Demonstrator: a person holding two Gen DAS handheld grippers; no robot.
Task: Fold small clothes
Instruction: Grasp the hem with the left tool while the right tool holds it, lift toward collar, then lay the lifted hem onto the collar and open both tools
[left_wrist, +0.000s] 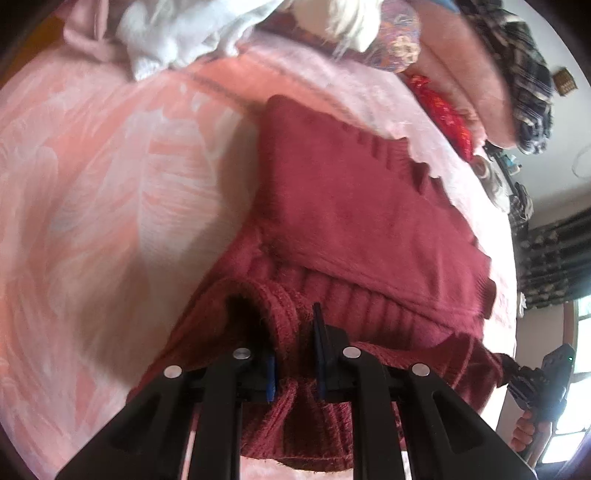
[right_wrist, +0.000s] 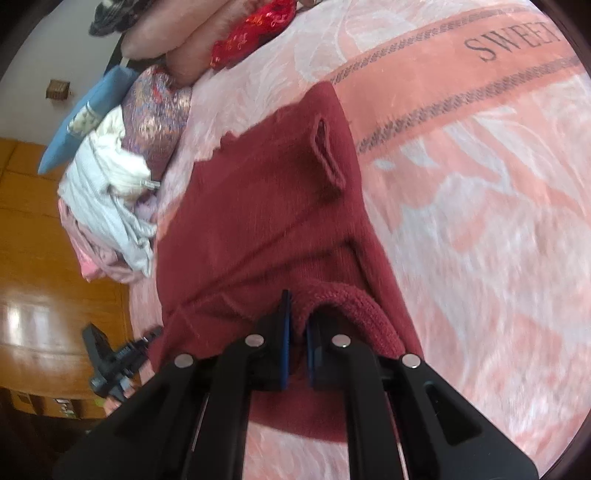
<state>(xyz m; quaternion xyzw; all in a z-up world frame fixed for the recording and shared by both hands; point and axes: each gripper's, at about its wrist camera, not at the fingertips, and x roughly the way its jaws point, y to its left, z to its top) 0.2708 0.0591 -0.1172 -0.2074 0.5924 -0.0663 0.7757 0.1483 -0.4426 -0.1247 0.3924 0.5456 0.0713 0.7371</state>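
Note:
A dark red knitted garment lies on a pink patterned bedspread. My left gripper is shut on its ribbed edge and lifts it off the bed. In the right wrist view the same red garment stretches away from me, and my right gripper is shut on another part of its ribbed edge. Each gripper shows at the edge of the other's view: the right gripper at the lower right, the left gripper at the lower left.
A heap of white and pale clothes lies at the far side of the bed, also in the right wrist view. Pink pillows, a red embroidered cloth and a plaid cloth sit beyond. A wooden headboard stands left.

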